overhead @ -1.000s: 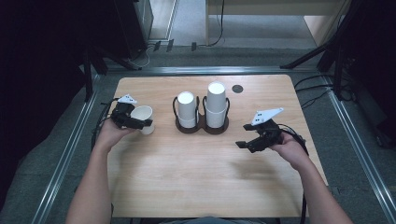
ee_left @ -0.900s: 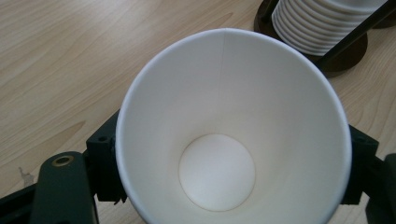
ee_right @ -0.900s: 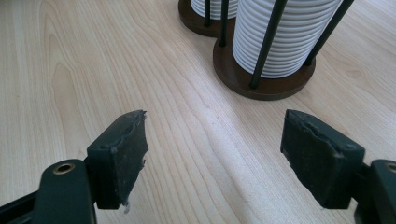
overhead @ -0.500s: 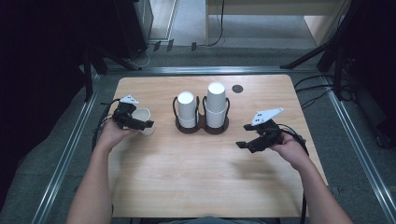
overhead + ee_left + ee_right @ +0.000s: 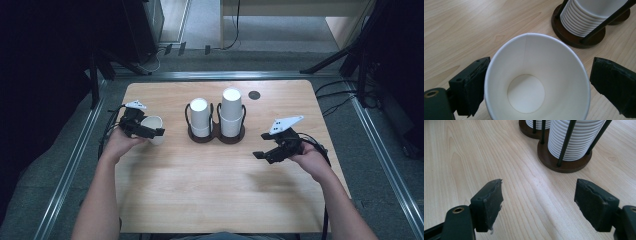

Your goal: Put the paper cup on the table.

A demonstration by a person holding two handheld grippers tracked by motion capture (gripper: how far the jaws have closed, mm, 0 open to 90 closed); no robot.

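A white paper cup [image 5: 156, 123] [image 5: 536, 80] stands upright on the wooden table [image 5: 210, 190] at the left, its empty inside facing me in the left gripper view. My left gripper [image 5: 153, 130] [image 5: 544, 85] straddles it. Its jaws have just been opening; one pad [image 5: 475, 87] lies against the cup wall and the other pad [image 5: 614, 85] stands clear of it. My right gripper [image 5: 261, 146] [image 5: 537, 202] hovers open over bare wood at the right, nothing between its pads. Two stacks of white cups [image 5: 200, 116] [image 5: 231, 111] sit upside down in a dark double holder [image 5: 216, 137] at the middle.
The holder's brown base [image 5: 564, 165] and black rods lie just ahead of my right gripper, and to the upper right of the cup [image 5: 579, 37] in the left gripper view. A small black disc [image 5: 254, 94] sits near the far edge. Metal rails run along both table sides.
The left gripper's jaws have spread apart around the paper cup. Both hands and the cup have stayed where they were.
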